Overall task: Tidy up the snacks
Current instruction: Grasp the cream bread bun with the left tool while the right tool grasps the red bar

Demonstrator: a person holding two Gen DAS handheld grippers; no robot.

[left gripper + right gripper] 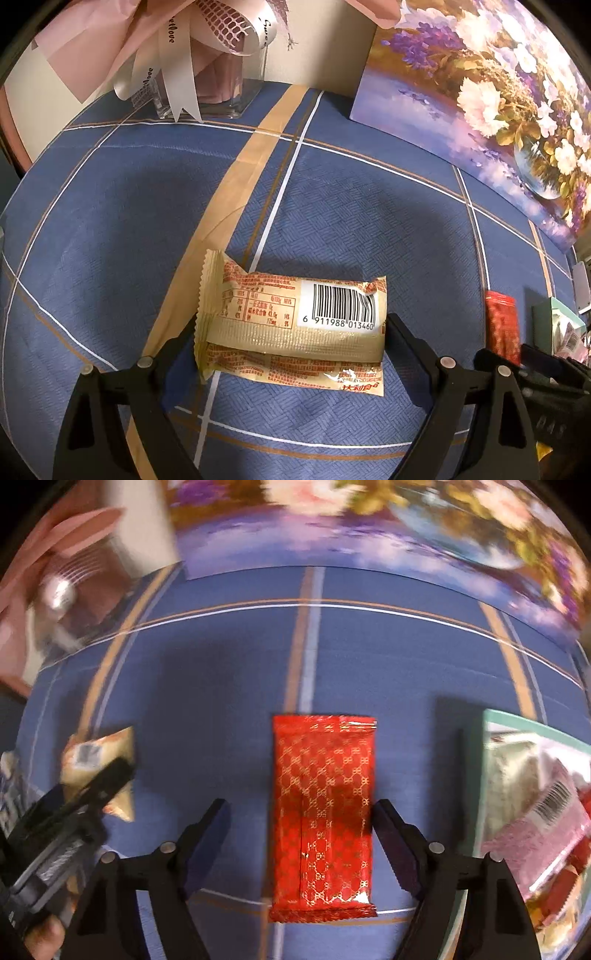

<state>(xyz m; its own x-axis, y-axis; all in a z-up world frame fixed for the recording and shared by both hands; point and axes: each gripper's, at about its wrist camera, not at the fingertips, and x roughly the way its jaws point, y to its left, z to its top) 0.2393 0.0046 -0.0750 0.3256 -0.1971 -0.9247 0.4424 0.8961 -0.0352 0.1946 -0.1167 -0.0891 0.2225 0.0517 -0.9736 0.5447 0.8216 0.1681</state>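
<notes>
Between the spread fingers of the left gripper [291,332] a cream-yellow plastic snack packet with red print and a white barcode label [291,328] is seen lying flat on the blue cloth with white and tan check lines [110,206]. The jaws are held wide, and the packet fills almost the whole gap between them. Its right end is met by the right finger [397,332] at or just beside the wrapper edge; the crimped left end overlaps the tip of the left finger, and contact there cannot be told. No pinch is shown. The packet's long axis runs across the jaws, from finger to finger, with the barcode side up and toward the right finger.

Between the fingers of the right gripper [299,821] a red foil snack packet patterned in gold [323,812] is seen lying flat on the same cloth. The jaws are partly spread; the packet sits nearer the right finger, whose tip is just beside or touching its edge, while a clear strip of cloth is left before the left finger [210,823]. Its long axis runs along the fingers, pointing away from the gripper.

Beyond the right finger of the right gripper a pale green box holding mixed snack packets [491,775] is seen. Beyond both jaws, at the far edge of the cloth, a flower-printed purple panel [480,92] stands.
</notes>
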